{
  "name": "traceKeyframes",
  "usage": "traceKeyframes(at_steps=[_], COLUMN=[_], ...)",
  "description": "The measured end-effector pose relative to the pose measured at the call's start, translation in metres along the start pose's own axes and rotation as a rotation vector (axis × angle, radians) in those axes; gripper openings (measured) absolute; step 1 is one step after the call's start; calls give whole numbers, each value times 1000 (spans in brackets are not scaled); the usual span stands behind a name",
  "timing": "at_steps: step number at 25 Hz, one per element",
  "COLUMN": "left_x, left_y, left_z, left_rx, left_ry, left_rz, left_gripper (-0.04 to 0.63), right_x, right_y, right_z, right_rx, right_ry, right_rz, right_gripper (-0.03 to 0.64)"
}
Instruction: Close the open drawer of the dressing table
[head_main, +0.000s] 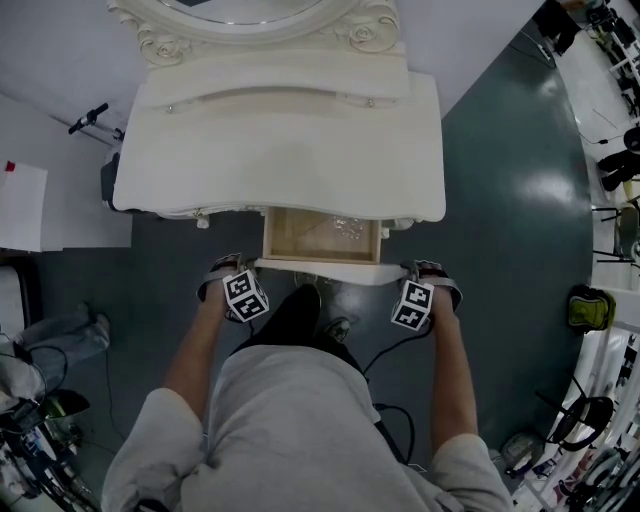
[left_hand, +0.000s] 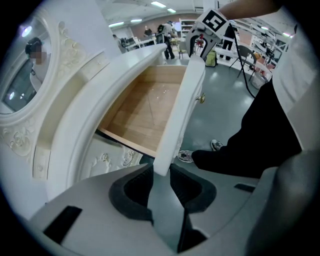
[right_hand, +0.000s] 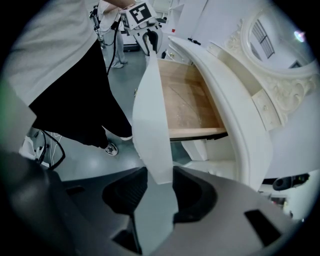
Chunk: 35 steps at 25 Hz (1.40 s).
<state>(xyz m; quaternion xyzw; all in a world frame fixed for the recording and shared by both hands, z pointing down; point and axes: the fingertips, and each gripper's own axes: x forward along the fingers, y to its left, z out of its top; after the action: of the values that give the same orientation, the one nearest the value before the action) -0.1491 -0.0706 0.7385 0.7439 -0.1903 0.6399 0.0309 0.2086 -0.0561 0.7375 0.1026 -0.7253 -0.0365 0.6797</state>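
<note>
My left gripper (left_hand: 161, 173) and right gripper (right_hand: 160, 178) each pinch one end of the white drawer front (head_main: 320, 268) between their fingers (left_hand: 132, 191), and the open drawer (head_main: 310, 232) sticks out of the bench (head_main: 280, 150).

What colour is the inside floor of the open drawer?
The drawer is light brown wood inside, while its front is white. The left gripper view shows it best.

Glossy white dressing table (head_main: 280, 150), bare-wood drawer (head_main: 310, 235)
</note>
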Motion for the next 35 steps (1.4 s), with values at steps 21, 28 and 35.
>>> traceKeyframes(at_steps=[21,28,35], left_x=[11,9,13], left_y=[29,33,44], left_z=[5,15,14], left_rx=[16,13,9], left_ry=[-1,0,1], left_rz=[-12,-6,-4], left_gripper=[104,106,106], right_x=[9,6,11], right_y=[-29,-36,-45], right_z=[5,-2,4], right_rx=[13,9,4], right_ry=[-4,2,-6], right_rz=[-1,5,11], right_gripper=[163,163,163])
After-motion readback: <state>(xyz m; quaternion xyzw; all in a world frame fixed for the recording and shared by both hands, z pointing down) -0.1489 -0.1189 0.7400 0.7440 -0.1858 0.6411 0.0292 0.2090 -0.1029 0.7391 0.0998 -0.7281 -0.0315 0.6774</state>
